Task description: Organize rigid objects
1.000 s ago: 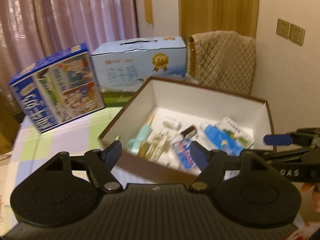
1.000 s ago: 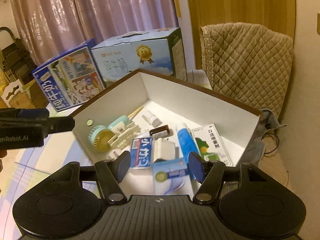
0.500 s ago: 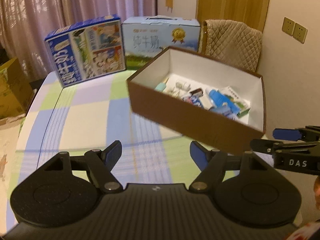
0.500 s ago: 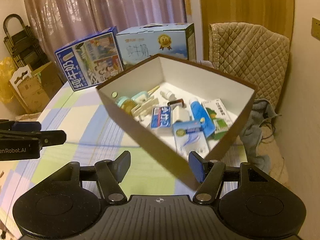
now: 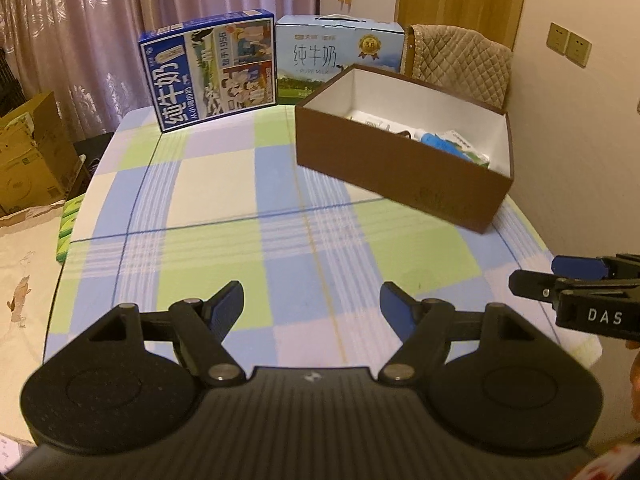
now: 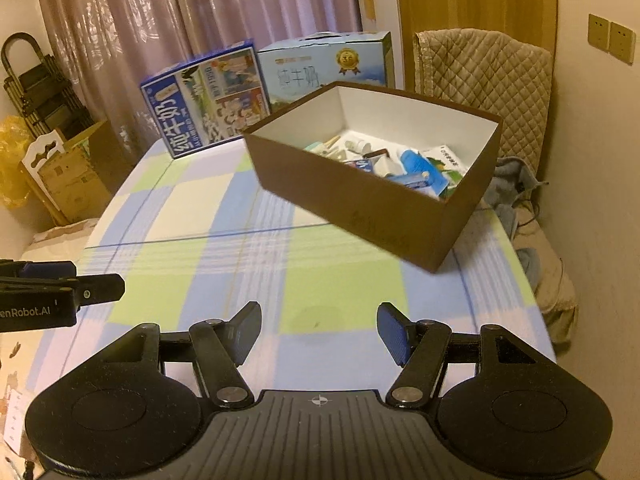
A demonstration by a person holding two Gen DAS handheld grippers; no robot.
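Observation:
A brown cardboard box (image 5: 400,168) with a white inside stands on the far right of the checked table (image 5: 248,240); it also shows in the right wrist view (image 6: 360,204). Inside it lie several small items, among them a blue tube (image 6: 420,164), a green-and-white packet (image 6: 448,158) and a small white bottle (image 6: 360,145). My left gripper (image 5: 312,306) is open and empty, low over the table's near edge. My right gripper (image 6: 318,330) is open and empty, also near the front edge, well short of the box.
Two milk cartons stand at the table's back: a dark blue one (image 5: 212,72) and a light blue one (image 5: 340,56). A quilted chair (image 6: 492,84) is behind the box. Cardboard boxes (image 5: 28,160) sit on the floor at left.
Both grippers have pulled back from over the box toward the table's near edge. The box now looks farther away. Both stay open and empty.

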